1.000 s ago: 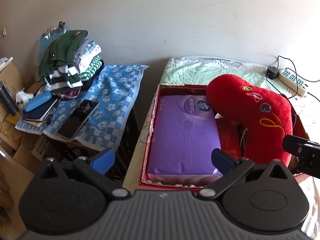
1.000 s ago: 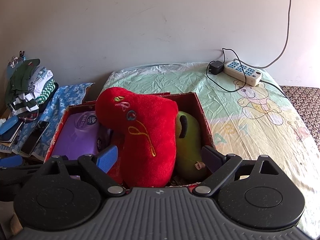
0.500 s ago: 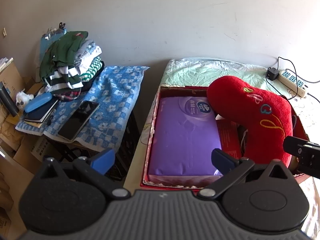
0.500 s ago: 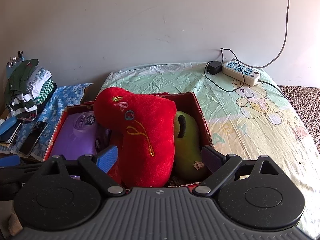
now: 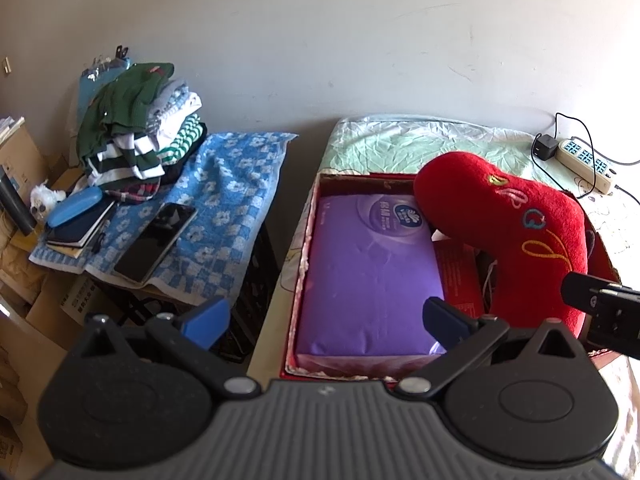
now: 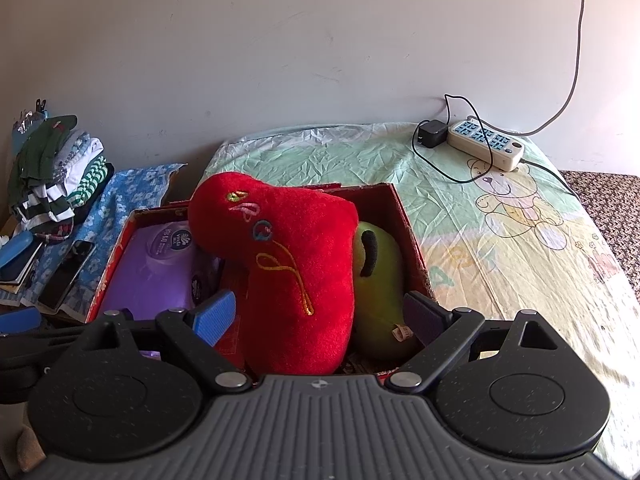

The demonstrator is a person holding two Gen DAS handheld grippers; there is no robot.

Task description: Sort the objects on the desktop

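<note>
A red cardboard box [image 5: 301, 240] [image 6: 404, 216] sits on the bed. It holds a purple tissue pack [image 5: 368, 276] [image 6: 160, 272], a red plush pillow [image 5: 516, 232] [image 6: 296, 264] and a green plush toy [image 6: 380, 280]. My left gripper [image 5: 326, 320] is open and empty, hovering over the box's near left edge. My right gripper [image 6: 320, 316] is open and empty, its fingers on either side of the red pillow's near end without touching it. Part of the right gripper shows in the left wrist view [image 5: 604, 308].
A side table with a blue flowered towel [image 5: 224, 208] carries a phone [image 5: 156, 242], a blue glasses case [image 5: 74, 206] on notebooks, and a clothes pile [image 5: 136, 128]. A power strip [image 6: 486, 148] with charger lies on the bed sheet [image 6: 520, 248]. Cardboard boxes [image 5: 16, 160] stand at the far left.
Both grippers have drifted slightly, so the box and pillow sit a little differently in view. Both stay open and empty.
</note>
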